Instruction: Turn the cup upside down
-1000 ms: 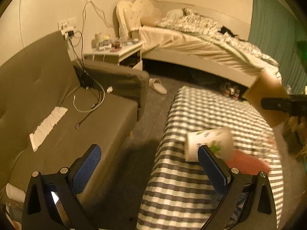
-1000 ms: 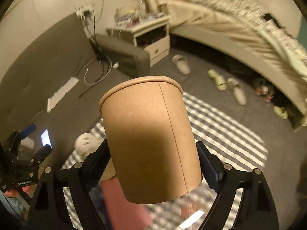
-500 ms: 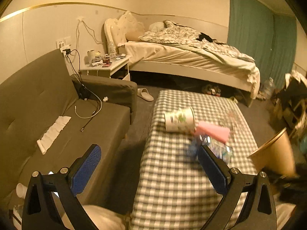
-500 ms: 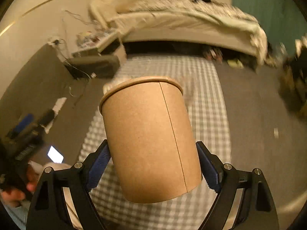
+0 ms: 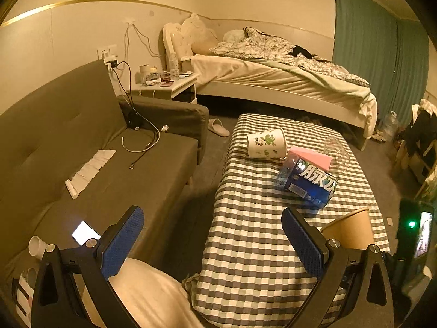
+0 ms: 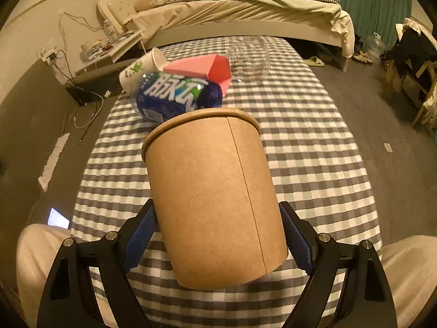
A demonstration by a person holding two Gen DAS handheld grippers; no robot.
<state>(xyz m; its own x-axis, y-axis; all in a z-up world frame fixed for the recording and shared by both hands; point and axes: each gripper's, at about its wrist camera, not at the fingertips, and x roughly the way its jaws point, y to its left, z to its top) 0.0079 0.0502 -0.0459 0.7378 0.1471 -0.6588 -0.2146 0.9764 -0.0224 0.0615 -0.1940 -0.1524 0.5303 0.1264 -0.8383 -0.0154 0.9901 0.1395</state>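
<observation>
The right gripper [image 6: 218,235] is closed on a brown paper cup [image 6: 215,199], its blue pads pressed against the cup's lower sides, one on each flank. The cup's long axis runs away from the camera, rim pointing forward and a little up toward the far end of the checked table [image 6: 314,142], base nearest the gripper. It is held above the near part of the table; whether it touches the cloth cannot be told.

The left gripper [image 5: 213,242] is spread wide and grips nothing, hanging over the gap between the grey sofa [image 5: 82,142] and the table's near left edge.

Only the left wrist view shows the brown cup [image 5: 349,229] from the side, near the table's right front corner, rim uppermost and tilted. It also shows a lit phone [image 5: 85,236] on the sofa.

Both views show a white printed cup [image 5: 266,143] on its side, a pink box [image 5: 311,157], a blue-labelled bottle [image 5: 308,183] and a clear glass [image 5: 337,154], clustered mid-table.
</observation>
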